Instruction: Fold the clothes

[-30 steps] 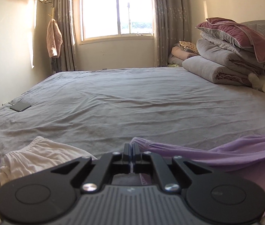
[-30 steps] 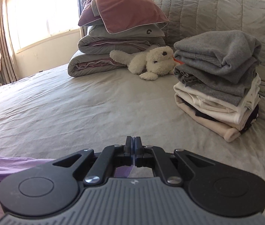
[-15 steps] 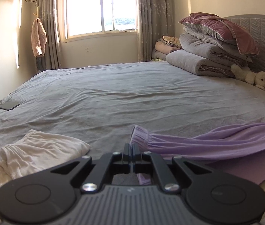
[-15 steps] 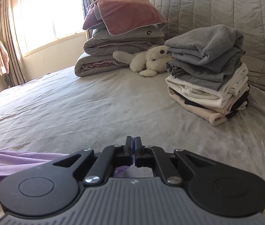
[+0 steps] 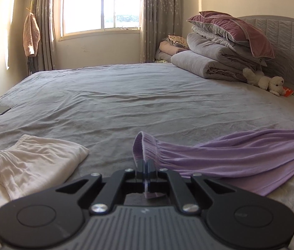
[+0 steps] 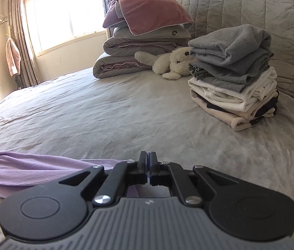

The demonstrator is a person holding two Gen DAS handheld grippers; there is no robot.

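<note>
Open bed (image 5: 126,95) ahead, folded stack (image 6: 234,79) right

A dark letter "C" on the grey pillow (image 6: 167,33).

Bright daylight via window (image 5: 101,6), blown-out glare; fisheye edges warped.

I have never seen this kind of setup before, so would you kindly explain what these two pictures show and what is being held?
Each picture comes from a camera on a hand-held two-finger gripper, looking forward along its fingers. A person holds one in each hand. The left gripper is shut on the gathered edge of a purple garment. The right gripper is shut on another part of that garment, it seems. Both views show a grey bed. On it lie a white garment, a stack of folded clothes, a plush toy and rolled bedding.
</note>
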